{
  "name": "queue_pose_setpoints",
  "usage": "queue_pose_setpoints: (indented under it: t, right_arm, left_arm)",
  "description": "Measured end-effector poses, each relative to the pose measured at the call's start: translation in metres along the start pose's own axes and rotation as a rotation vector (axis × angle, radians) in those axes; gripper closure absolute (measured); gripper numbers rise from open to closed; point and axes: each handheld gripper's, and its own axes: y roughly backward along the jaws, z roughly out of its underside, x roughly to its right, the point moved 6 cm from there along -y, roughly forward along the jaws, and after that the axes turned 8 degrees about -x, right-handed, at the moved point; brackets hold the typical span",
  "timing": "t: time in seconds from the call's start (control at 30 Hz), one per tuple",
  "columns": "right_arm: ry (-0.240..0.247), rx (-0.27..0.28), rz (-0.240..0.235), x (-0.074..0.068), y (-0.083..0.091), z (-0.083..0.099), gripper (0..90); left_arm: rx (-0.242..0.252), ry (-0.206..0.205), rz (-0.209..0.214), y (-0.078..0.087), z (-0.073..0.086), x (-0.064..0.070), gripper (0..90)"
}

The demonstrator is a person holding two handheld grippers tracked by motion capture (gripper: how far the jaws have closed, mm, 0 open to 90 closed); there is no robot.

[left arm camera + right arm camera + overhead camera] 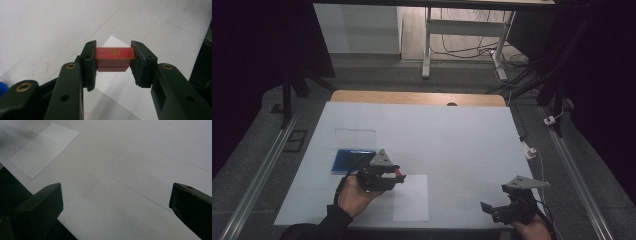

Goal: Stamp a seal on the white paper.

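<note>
One small red rectangular block (115, 56), marked on its top face with a gold character, is sitting clamped between the two black jaws of the left gripper (113, 65), which are pressing on its two ends. In the high view, the block (399, 174) is being held above the table, over the near left edge of a white rectangular sheet of paper (411, 200) that is lying flat on the white table covering (462, 145). The person's left hand (354, 195) is gripping that tool from below. Just behind it, a dark blue flat rectangular tray (349, 160) and a clear rectangular lid (355, 137) are lying on the covering. Well apart, near the table's front right corner, the right gripper (492, 209) is hovering with its jaws spread wide and nothing between them.
</note>
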Motion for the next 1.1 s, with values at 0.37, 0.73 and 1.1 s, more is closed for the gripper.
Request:
queue_pose_setpoints:
  t: [0.37, 0.73, 1.1]
  right_arm:
    - [0.003, 0.002, -0.001, 0.0, 0.0, 0.0, 0.0]
    - [0.006, 0.009, -0.006, 0.0, 0.0, 0.0, 0.0]
    - [0.008, 0.008, -0.005, -0.001, 0.001, 0.0, 0.0]
  left_arm:
    - [-0.033, -0.039, 0.036, -0.023, -0.002, 0.016, 58.6]
    - [-0.068, -0.048, 0.047, -0.04, 0.006, 0.019, 58.6]
    - [-0.101, -0.06, 0.052, -0.052, 0.011, 0.022, 58.6]
